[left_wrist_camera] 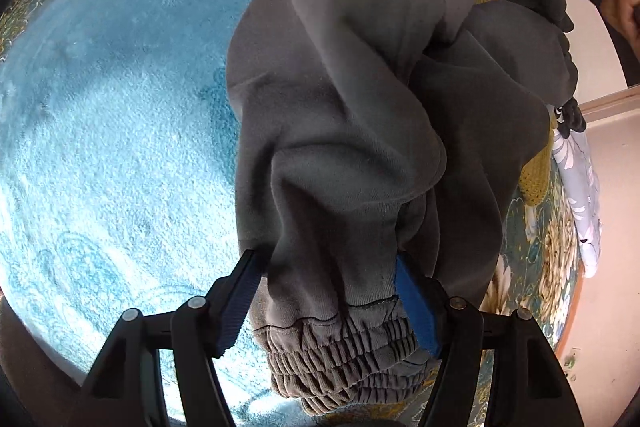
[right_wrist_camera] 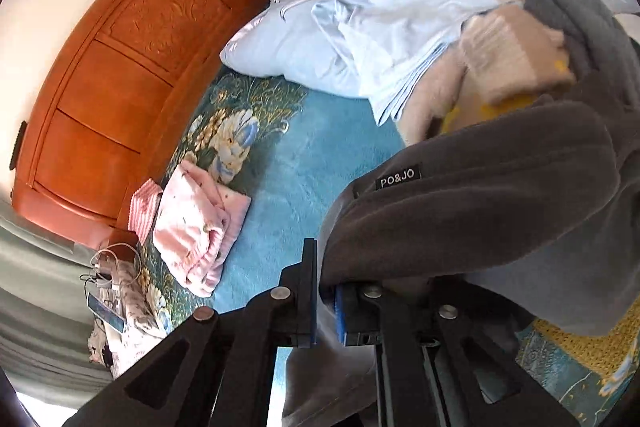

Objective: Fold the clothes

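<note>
Grey fleece sweatpants (left_wrist_camera: 360, 115) hang bunched between the two claws above the blue blanket (left_wrist_camera: 100, 107) on the bed, not yet laid flat. The left claw (left_wrist_camera: 326, 301) stands wide, its fingers either side of the ribbed cuff (left_wrist_camera: 344, 351); whether the pads press on it I cannot tell. The right claw (right_wrist_camera: 326, 311) is nearly together, nipping the other end of the cloth near the label (right_wrist_camera: 397, 177). Pink clothes (right_wrist_camera: 196, 227) lie folded near the wooden headboard (right_wrist_camera: 112, 75). A loose heap of blue and beige clothes (right_wrist_camera: 420, 39) waits by the pillow. By my judgement, most folding remains.
</note>
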